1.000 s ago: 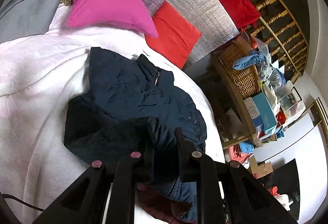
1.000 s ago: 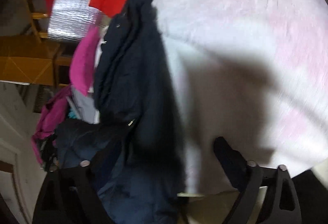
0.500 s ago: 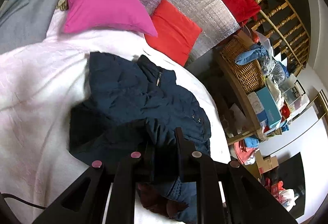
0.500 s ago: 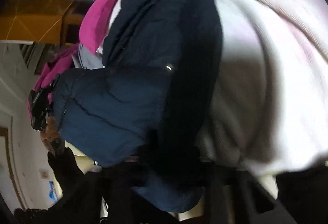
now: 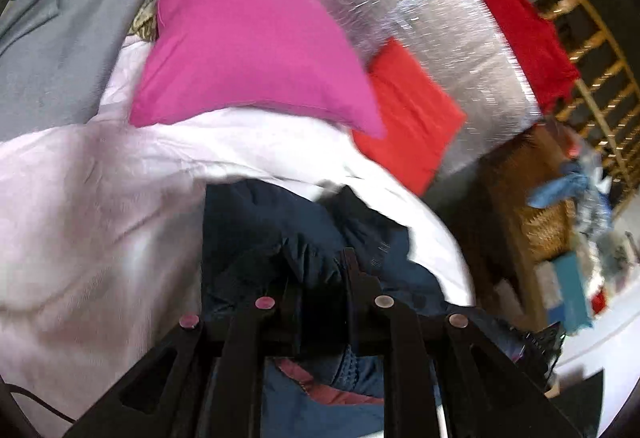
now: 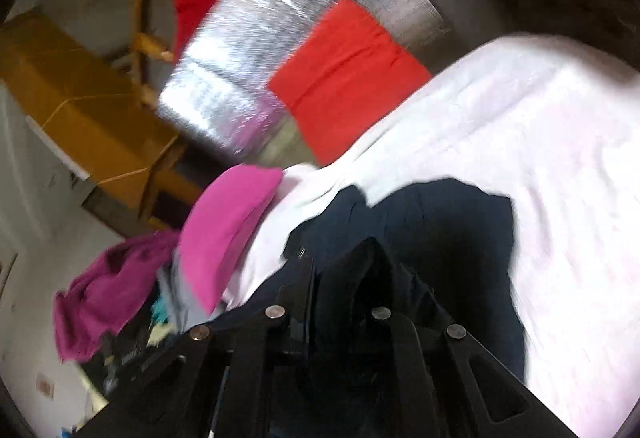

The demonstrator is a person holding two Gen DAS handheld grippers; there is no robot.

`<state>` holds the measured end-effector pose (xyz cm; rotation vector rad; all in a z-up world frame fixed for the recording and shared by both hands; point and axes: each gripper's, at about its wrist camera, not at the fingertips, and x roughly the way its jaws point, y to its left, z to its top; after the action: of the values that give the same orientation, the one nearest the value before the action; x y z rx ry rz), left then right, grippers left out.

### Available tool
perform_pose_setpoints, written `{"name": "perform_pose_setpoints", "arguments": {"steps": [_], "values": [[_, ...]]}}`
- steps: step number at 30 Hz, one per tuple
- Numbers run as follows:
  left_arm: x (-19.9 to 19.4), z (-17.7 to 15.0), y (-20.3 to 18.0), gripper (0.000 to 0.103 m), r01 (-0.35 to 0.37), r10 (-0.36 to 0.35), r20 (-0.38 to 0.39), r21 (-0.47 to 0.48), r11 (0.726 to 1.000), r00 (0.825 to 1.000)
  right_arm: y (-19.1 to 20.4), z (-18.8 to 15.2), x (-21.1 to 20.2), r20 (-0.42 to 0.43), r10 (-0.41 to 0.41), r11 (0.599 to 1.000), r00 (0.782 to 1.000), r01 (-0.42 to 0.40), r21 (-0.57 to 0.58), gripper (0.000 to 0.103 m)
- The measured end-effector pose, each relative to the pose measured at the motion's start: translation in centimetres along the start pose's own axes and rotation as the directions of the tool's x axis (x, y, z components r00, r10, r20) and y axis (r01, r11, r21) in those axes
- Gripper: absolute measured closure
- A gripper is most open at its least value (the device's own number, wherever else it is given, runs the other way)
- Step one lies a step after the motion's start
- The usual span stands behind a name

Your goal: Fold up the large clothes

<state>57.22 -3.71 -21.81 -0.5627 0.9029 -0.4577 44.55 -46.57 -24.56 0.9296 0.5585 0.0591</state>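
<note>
Gripping the navy jacket point(image 5: 280, 238) in both claws—left point(image 5: 320, 278), right point(image 6: 344, 270)—mid-fold; next, lay it flat on the white bedspread point(image 5: 80, 217).

Home bedroom, lived-in and cluttered. Bed covered with a pale pink-white blanket point(image 5: 80, 222); magenta fabric pillow point(image 5: 248, 57) and orange-red square cushion point(image 5: 412, 113) at its head edge, against a silver quilted foil sheet point(image 5: 432, 21). Red cloth point(image 5: 516, 25) draped over a wooden spindle railing point(image 5: 600, 69). Grey garment point(image 5: 60, 37) heaped at the blanket's far left edge. Beside the bed, a woven wicker basket point(image 5: 548, 226) on a wooden shelf stuffed with boxes and a blue rag point(image 5: 560, 189). Yellow-brown wooden cabinet point(image 6: 84, 105) and purple crumpled clothes point(image 6: 108, 290) in the right wrist view.
</note>
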Motion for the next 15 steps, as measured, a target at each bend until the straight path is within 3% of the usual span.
{"name": "perform_pose_setpoints", "arguments": {"steps": [4,6,8,10,11,13,14,15], "values": [[6.3,1.5,2.1,0.083,-0.078,0.077,-0.04,-0.02,0.997,0.996,-4.6,1.7,7.0,-0.038,-0.058,0.991,0.998,0.062,0.117,0.091],[8.5,2.0,3.1,0.08,-0.079,0.077,-0.061,-0.035,0.996,0.995,-7.0,2.0,9.5,-0.078,-0.037,0.976,0.996,0.053,0.213,0.091],[9.0,2.6,4.1,0.077,-0.01,0.004,-0.073,-0.077,0.997,0.997,-9.9,2.5,10.7,-0.093,0.084,0.929,0.992,-0.044,0.369,0.089],[8.0,3.2,5.1,0.066,0.103,-0.112,-0.061,-0.134,0.986,0.992,-11.8,2.6,10.6,-0.06,0.214,0.863,0.975,-0.16,0.479,0.085],[7.2,3.3,5.5,0.062,0.158,-0.167,-0.043,-0.164,0.974,0.985,-12.4,2.6,10.1,-0.033,0.269,0.838,0.963,-0.217,0.501,0.079],[4.6,3.4,6.2,0.032,0.271,-0.271,0.033,-0.22,0.937,0.962,-12.0,2.7,8.9,-0.005,0.302,0.838,0.953,-0.263,0.477,0.052],[2.1,3.4,6.5,0.025,0.305,-0.281,0.129,-0.227,0.925,0.951,-11.7,2.8,7.7,0.024,0.304,0.847,0.952,-0.281,0.452,0.024],[0.1,3.2,6.6,0.017,0.309,-0.266,0.204,-0.223,0.924,0.942,-11.5,2.9,5.6,0.088,0.299,0.853,0.95,-0.307,0.423,0.009]]}}
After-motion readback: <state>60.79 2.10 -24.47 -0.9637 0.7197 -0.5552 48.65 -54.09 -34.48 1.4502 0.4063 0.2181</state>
